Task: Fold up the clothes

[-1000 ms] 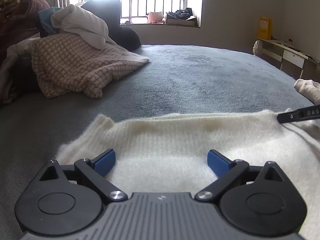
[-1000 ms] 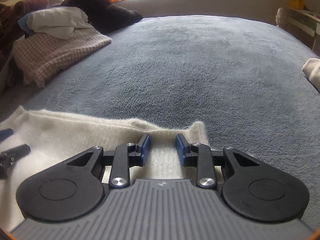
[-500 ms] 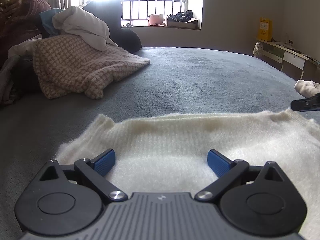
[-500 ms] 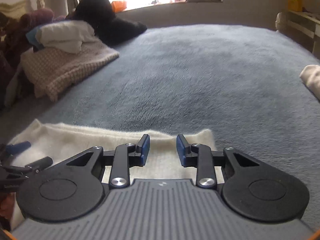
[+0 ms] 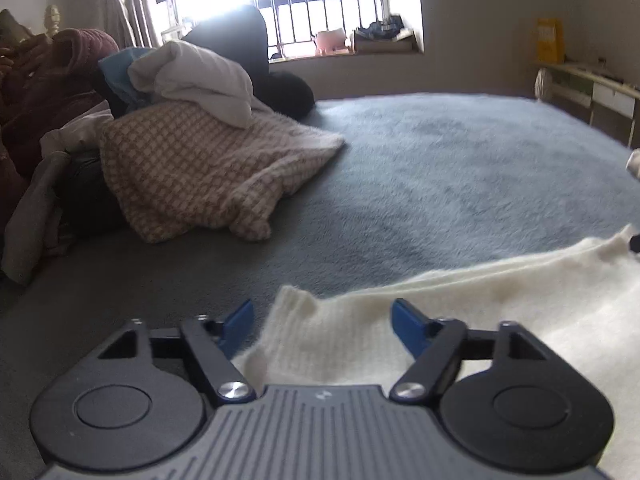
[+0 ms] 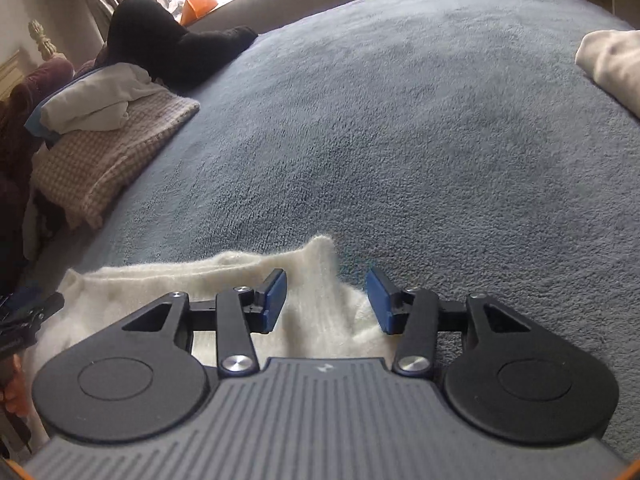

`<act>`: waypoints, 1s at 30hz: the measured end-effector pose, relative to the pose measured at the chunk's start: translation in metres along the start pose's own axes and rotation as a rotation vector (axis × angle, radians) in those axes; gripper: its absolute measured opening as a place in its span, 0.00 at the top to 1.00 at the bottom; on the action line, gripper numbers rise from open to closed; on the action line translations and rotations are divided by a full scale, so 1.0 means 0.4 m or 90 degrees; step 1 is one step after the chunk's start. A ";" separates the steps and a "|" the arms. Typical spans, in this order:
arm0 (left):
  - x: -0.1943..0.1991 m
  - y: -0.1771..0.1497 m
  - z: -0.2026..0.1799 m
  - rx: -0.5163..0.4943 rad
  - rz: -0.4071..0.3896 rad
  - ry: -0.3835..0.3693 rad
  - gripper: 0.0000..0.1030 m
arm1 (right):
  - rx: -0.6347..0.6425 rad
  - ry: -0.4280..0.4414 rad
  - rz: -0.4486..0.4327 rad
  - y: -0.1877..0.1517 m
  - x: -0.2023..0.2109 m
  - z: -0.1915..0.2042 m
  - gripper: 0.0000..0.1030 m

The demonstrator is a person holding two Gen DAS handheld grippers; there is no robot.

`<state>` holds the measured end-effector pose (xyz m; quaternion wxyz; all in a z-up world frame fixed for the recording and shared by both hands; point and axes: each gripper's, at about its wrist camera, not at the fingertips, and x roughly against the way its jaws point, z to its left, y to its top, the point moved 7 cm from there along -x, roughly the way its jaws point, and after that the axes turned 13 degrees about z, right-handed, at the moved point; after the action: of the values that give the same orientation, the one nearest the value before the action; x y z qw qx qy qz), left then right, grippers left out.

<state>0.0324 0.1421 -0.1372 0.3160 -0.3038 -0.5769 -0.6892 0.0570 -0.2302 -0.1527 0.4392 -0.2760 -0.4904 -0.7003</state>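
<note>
Straddling one corner each of a cream knit garment (image 5: 460, 320), the two tools work its far edge. The left tool (image 5: 322, 322) has its jaws half spread and closing, with the garment's left corner between the blue pads (image 5: 408, 322) but not yet pinched. The right tool (image 6: 326, 300) has its jaws parted and opening, the right corner peaking up between its pads without being pressed.

The garment lies flat on the grey-blue bed (image 6: 440, 140), its long axis running side to side from one tool to the other; each hand is nearest its own corner, so a fold would likely carry this far edge along the short axis.

Only the left view shows the window (image 5: 340, 4) and the desk (image 5: 592, 84) by the wall. Only the right view shows the left tool's dark tips at the frame's left edge, and a pale folded item (image 6: 612, 64) lying well apart on the bed. Both views show the heap of clothes (image 5: 180, 152) at the bed's left side.
</note>
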 end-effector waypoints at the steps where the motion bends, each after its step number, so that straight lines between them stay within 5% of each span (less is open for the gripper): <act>1: -0.021 0.005 0.005 -0.008 0.020 0.006 0.44 | 0.009 0.003 0.003 0.000 -0.002 0.003 0.58; 5: -0.042 0.011 0.032 0.038 0.024 -0.039 0.49 | 0.029 0.009 0.002 -0.005 0.004 0.009 0.77; 7: -0.039 0.006 0.036 0.049 0.014 -0.050 0.61 | 0.028 0.013 -0.008 -0.008 0.009 0.007 0.88; 9: -0.034 0.003 0.040 0.058 0.000 -0.048 0.88 | 0.021 0.025 -0.026 -0.008 0.020 0.004 0.93; 14: 0.022 0.018 0.081 0.138 -0.085 -0.036 0.90 | 0.040 0.009 -0.105 0.002 0.072 0.027 0.95; 19: -0.033 0.005 0.095 0.164 -0.047 -0.014 0.90 | 0.034 -0.004 -0.120 0.014 0.059 0.020 0.95; 22: -0.014 0.007 0.100 0.169 -0.065 -0.015 0.90 | -0.006 0.004 -0.110 0.003 0.029 -0.007 0.95; 25: -0.040 0.005 0.087 0.144 -0.028 -0.002 0.88 | -0.020 0.018 -0.121 0.004 0.034 -0.015 0.95; 28: -0.074 0.005 0.081 0.136 0.023 0.008 0.76 | -0.038 0.012 -0.070 -0.007 -0.016 -0.035 0.90; 30: -0.054 0.009 0.081 0.136 0.012 0.013 0.43 | -0.051 0.015 -0.070 -0.005 -0.006 -0.037 0.81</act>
<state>0.0502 0.1757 -0.1471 0.3590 -0.2665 -0.6410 -0.6239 0.0569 -0.2431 -0.1609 0.3945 -0.2577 -0.4712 -0.7457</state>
